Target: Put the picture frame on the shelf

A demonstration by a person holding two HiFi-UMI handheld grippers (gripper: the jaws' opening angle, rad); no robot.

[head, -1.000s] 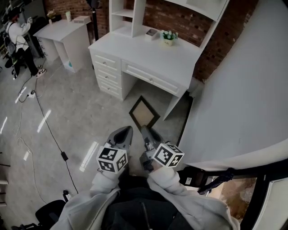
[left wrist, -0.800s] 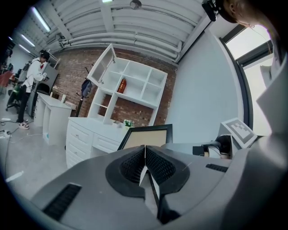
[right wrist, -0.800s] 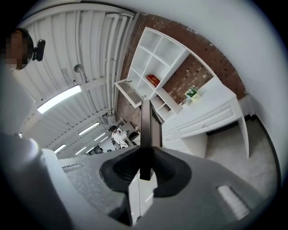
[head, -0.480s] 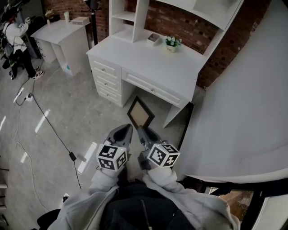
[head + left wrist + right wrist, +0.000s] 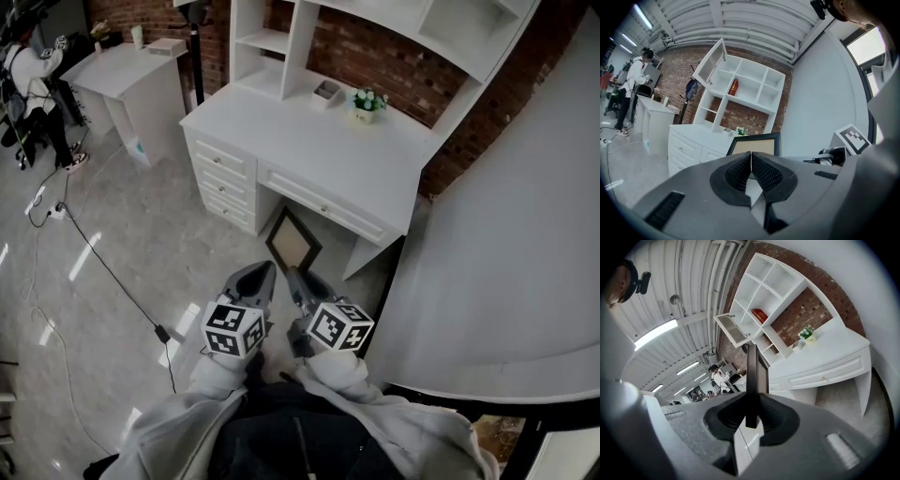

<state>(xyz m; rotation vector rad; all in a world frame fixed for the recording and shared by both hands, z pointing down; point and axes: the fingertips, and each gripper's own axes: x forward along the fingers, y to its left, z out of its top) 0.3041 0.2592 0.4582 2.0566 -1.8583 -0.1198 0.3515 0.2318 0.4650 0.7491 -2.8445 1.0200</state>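
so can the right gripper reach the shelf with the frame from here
Probably not yet: the right gripper, shut on the picture frame, is short of the desk, with the shelf beyond it. Nothing blocks the way.

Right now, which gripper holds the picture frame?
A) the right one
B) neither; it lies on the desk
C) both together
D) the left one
A: the picture frame stands edge-on, clamped between the jaws of the right gripper, while the left gripper is shut on nothing.
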